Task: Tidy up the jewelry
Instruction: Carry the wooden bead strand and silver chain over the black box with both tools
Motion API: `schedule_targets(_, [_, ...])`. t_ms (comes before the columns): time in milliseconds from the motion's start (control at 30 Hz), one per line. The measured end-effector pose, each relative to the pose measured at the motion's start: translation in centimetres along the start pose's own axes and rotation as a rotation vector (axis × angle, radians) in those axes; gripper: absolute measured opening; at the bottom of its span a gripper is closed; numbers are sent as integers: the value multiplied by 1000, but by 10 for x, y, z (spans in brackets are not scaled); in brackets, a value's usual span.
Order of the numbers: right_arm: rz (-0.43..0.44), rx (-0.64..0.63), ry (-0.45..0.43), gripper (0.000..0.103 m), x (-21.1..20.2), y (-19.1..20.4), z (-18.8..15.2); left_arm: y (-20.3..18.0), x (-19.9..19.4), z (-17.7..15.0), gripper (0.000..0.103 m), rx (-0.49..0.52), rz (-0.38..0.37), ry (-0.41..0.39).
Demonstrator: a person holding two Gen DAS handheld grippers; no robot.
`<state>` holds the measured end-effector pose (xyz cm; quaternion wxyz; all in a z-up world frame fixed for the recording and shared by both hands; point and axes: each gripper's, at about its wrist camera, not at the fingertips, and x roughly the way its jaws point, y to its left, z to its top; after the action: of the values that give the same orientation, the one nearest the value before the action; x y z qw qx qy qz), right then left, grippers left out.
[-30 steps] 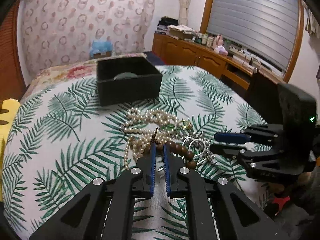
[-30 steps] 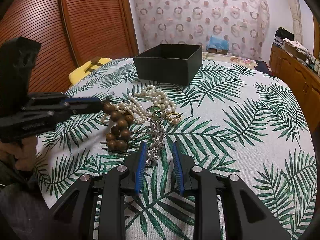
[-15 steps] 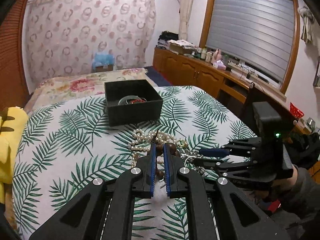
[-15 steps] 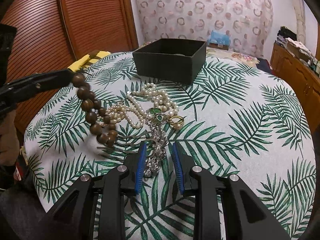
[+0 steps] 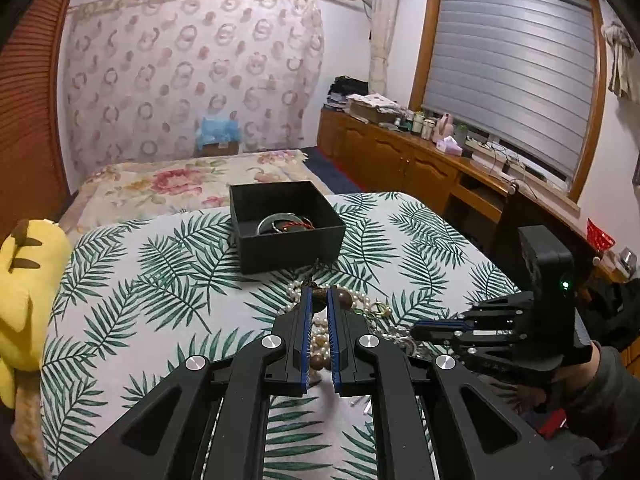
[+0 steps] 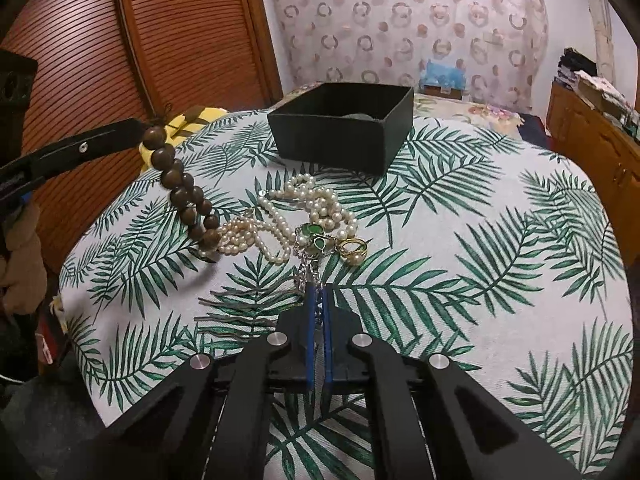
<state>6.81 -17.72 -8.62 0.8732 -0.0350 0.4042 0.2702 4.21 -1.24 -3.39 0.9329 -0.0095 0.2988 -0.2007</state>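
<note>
My left gripper (image 5: pixel 319 300) is shut on a brown wooden bead bracelet (image 6: pixel 182 192) and holds it lifted, its lower end near the pearls. My right gripper (image 6: pixel 318 292) is shut on a silver chain (image 6: pixel 308 272) at the near edge of the jewelry pile. Pearl necklaces (image 6: pixel 280 216), a green-stone piece (image 6: pixel 314 236) and a gold ring (image 6: pixel 354 250) lie on the leaf-print tablecloth (image 6: pixel 480 240). A black open box (image 5: pixel 284 224) stands beyond the pile and holds a bangle and a red cord. The box also shows in the right wrist view (image 6: pixel 344 128).
A yellow plush toy (image 5: pixel 24 280) sits at the table's left edge. A bed with a floral cover (image 5: pixel 180 184) lies behind the table. A wooden cabinet (image 5: pixel 400 160) runs along the right wall. A slatted wooden door (image 6: pixel 140 40) stands on the left.
My left gripper has risen and lifted the brown bead bracelet off the pile. My right gripper has closed from open onto the silver chain.
</note>
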Motion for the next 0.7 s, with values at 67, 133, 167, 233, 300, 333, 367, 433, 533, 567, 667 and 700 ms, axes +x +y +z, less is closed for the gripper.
schedule_targets(67, [-6,-2,-7,4,-2,0,1,2,1,1,7,0,5,-3])
schedule_targets(133, [-16,-7,-18,4,-5,-1,3,2,1,3,7,1,8,-7])
schedule_targets(167, [-24,-11,-25,3,-7,-1,4,2,1,4,7,2,10,-10])
schedule_targets(233, [-30,-17,-36,3,-11,-2,7,3,0,8,7,5,13,-20])
schedule_targets(300, [-43,-33,-47,3,-16,-1,12,3,-1,13,7,9,15,-30])
schedule_targets(333, [-55,-43,-51,3,-17,-1,15,3,-3,15,7,11,16,-35])
schedule_targets(367, [-69,-52,-55,3,-19,-1,18,3,-3,17,7,13,17,-41])
schedule_targets(433, [-82,-60,-68,3,-22,-3,24,4,-3,22,7,17,20,-48])
schedule_targets(533, [-107,-70,-81,3,-24,-9,35,5,-1,29,7,26,27,-55])
schedule_targets(567, [-117,-73,-85,3,-23,-12,40,6,1,31,7,28,32,-59])
schedule_targets(667, [-133,-77,-98,3,-24,-18,51,10,4,39,7,29,42,-66])
schedule_targets(700, [-137,-80,-105,3,-25,-20,56,12,5,41,7,29,46,-67])
